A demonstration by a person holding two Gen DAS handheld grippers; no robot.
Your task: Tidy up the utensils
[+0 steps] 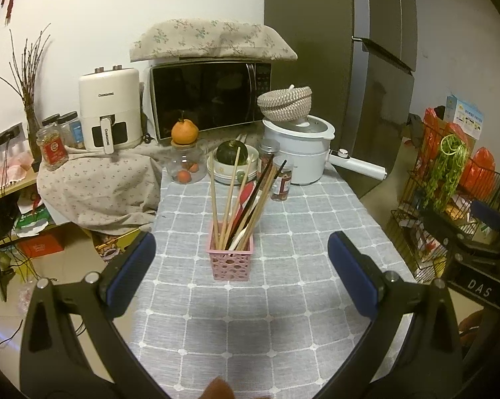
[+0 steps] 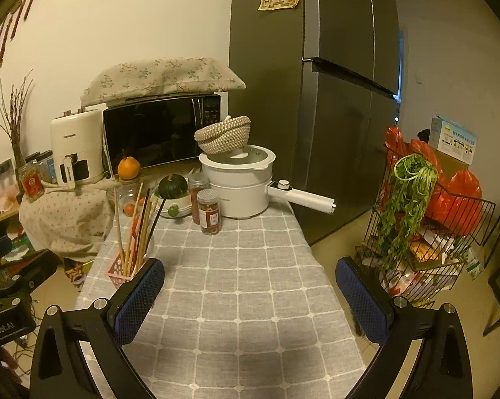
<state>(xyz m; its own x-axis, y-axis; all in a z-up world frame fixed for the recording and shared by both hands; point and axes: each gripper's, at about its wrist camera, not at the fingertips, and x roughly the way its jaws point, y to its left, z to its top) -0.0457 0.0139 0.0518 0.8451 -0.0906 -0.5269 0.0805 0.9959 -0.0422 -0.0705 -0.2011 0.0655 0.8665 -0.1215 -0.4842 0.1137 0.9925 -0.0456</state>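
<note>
Left gripper (image 1: 241, 256) spread wide, empty, low over grid tablecloth (image 1: 303, 232). Pink holder (image 1: 231, 259) at 12 o'clock, upright mid-table, chopsticks (image 1: 231, 193) and red utensil standing inside; bare cloth all round.

Right gripper (image 2: 250, 286) likewise spread, empty; holder (image 2: 118, 271) at 10 o'clock near left table edge. Spice jars (image 2: 209, 212) and white pot (image 2: 240, 183) at 12 o'clock, far end.
</note>
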